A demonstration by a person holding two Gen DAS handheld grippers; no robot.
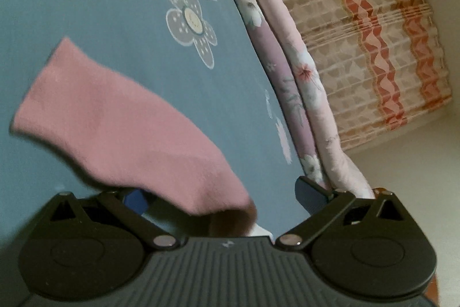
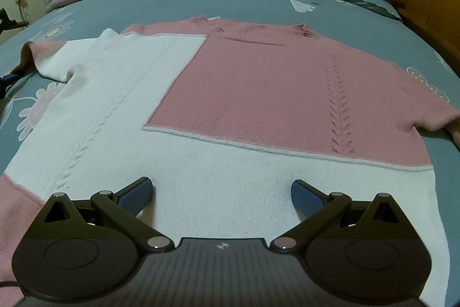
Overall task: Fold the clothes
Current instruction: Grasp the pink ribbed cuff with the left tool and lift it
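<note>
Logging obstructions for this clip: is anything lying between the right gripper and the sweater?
Nothing visible. The right gripper hangs open directly over the white lower panel of the pink and white sweater, with only bare knit ahead.

Dim, soft; fisheye-warped (edges blurry)

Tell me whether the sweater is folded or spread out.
Spread: the sweater lies flat on the bed, both short sleeves out.

No legible text, numbers, labels or brand names in either wrist view. Only mark: a small pale pinwheel-like emblem, no letters, stamped on the ribbed black body of the left gripper [image 1: 220,199] and likewise on the right gripper [image 2: 220,196].
</note>
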